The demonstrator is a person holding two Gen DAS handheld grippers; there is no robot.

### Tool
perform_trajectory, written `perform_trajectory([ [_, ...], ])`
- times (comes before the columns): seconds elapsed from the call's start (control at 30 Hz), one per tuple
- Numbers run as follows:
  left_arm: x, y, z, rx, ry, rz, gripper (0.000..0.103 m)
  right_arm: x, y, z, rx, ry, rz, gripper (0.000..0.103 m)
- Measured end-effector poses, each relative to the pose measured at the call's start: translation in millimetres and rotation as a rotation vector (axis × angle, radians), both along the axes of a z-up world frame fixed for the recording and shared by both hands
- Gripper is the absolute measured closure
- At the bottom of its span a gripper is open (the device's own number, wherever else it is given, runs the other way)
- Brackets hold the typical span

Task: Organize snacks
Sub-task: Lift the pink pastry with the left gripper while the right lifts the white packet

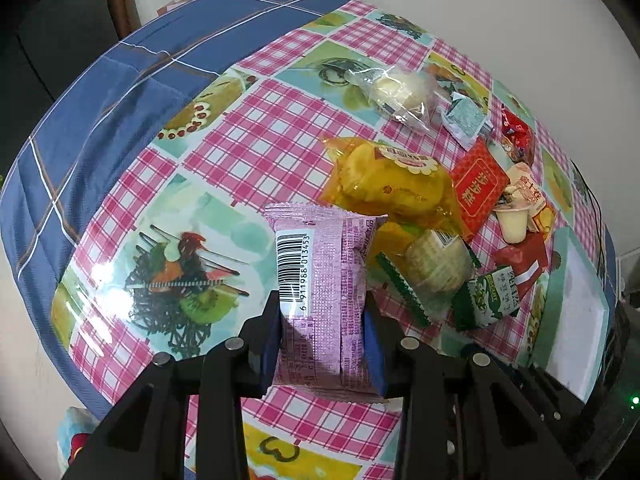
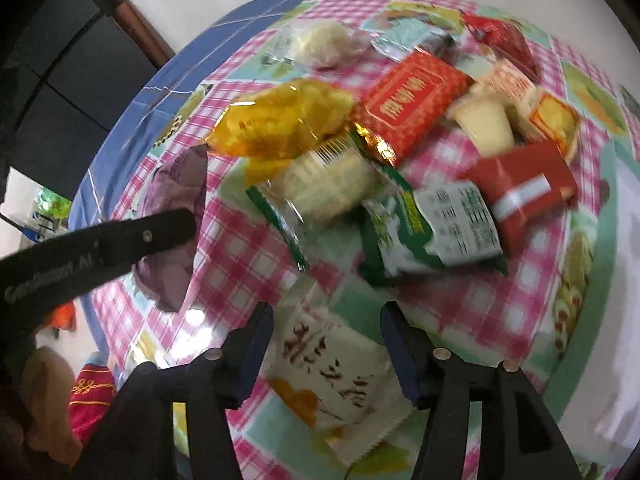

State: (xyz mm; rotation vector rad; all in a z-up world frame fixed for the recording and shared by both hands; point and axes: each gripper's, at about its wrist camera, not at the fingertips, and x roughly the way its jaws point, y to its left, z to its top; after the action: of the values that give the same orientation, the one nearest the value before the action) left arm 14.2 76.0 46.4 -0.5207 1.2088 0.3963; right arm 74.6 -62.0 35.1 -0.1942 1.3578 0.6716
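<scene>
Two snacks are in hand or nearly so; most of the sorting appears outstanding. Nearest, the left hand-held gripper (image 1: 324, 344) is clamped on a pink packet (image 1: 320, 300), barcode side up, held above the counter (image 1: 248, 128) and not yet set down anywhere. The right hand-held gripper (image 2: 326, 354) has its jaws apart, with a white packet (image 2: 340, 376) lying between them on the patterned cloth; the pads do not appear to press on it, though the view is blurred. Just beyond, a loose heap stands unsorted: a green-edged round cake (image 2: 320, 184), a green and white packet (image 2: 432, 232), a yellow bag (image 1: 396, 184), a red box (image 1: 478, 184), a pudding cup (image 1: 514, 222). Farthest, a clear-wrapped pale pastry (image 1: 396, 92) lies apart. No bin or tray for sorted items is visible, so I judge the task to be at an early stage.
</scene>
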Motion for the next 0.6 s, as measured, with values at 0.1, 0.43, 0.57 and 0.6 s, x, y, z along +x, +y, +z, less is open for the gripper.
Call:
perform_trajectory([
  [0.1, 0.1, -2.1, 0.4, -0.004, -0.001, -0.001, 0.065, -5.1, -11.2, 0.7, 0.017, 0.033, -0.011, 0.037],
  [0.43, 0.0, -3.3, -3.6, -0.022, 0.011, 0.002, 0.065, -36.5, 0.3, 1.2, -0.069, -0.013, 0.148, 0.028],
  [0.57, 0.8, -2.7, -4.4, -0.022, 0.013, 0.002, 0.065, -40.8, 1.9, 0.4, -0.122, -0.048, 0.161, 0.028],
  [0.6, 0.3, -2.7, -4.4, -0.023, 0.013, 0.001, 0.065, -41.4, 2.4, -0.8, -0.139, -0.057, 0.153, 0.028],
])
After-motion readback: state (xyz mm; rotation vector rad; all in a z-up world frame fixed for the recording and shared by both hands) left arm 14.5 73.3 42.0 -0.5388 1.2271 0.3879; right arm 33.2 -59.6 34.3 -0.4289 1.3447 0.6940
